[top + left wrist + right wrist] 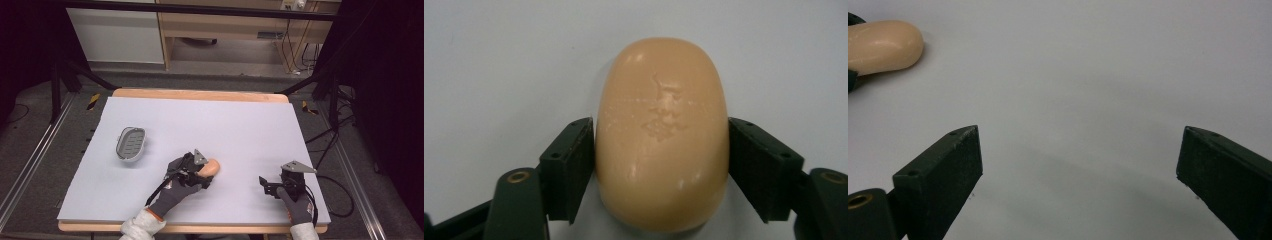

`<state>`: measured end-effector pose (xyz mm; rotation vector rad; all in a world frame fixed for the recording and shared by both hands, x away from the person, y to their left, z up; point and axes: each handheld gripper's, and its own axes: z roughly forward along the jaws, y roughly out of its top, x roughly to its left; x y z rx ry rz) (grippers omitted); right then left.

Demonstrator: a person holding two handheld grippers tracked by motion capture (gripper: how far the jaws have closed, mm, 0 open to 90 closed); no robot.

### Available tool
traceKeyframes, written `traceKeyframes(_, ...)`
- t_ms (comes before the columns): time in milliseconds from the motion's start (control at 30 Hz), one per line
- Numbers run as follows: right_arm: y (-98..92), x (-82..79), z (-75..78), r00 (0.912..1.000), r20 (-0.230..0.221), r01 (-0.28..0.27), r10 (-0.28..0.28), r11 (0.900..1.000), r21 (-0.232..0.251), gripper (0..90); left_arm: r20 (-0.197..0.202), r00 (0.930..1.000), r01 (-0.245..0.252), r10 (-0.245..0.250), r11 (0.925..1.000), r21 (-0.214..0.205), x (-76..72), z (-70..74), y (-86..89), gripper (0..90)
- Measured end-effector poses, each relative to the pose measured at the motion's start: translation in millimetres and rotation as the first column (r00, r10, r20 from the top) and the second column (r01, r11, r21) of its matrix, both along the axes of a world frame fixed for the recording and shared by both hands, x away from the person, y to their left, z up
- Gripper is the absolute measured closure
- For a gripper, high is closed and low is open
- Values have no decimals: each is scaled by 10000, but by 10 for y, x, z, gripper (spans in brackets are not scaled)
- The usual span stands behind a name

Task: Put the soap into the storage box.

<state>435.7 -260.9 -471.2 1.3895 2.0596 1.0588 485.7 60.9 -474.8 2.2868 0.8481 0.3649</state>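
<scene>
Soap bar [662, 135], peach-coloured, oval, lies on the white table top [240, 125] near the front edge, a bit left of centre. Top face has a scuffed, flaky patch. Left gripper [662, 165] has it between its jaws: both pads sit flush against the bar's long sides, so it's pinching the soap, bar's far end sticking out past the tips. In the high view the soap [212, 168] pokes out of the left gripper [200, 172] toward the right. Right gripper [1080, 165] is well apart from it at the front right of the table, jaws spread wide, nothing between them, just bare surface; soap visible at its upper left corner [883, 46]. Grey soap dish [131, 144] sits on the left part of the table, apart from the soap, with no soap in it.
</scene>
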Motion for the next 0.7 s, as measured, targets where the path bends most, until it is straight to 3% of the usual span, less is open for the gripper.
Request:
traceKeyframes(100,-1,0,0,10000,-3,-3,3,10000,2,47,5,10000,43,-43,9999,-118,25,17,-21,277)
traceKeyframes(333,-3,2,-1,10000,-21,6,-6,10000,10,47,-81,9999,62,-61,9998,182,85,7,-123,307)
traceKeyframes(700,-1,5,-3,10000,-97,6,-6,10000,7,46,-155,9999,-57,60,9998,208,95,15,-143,315)
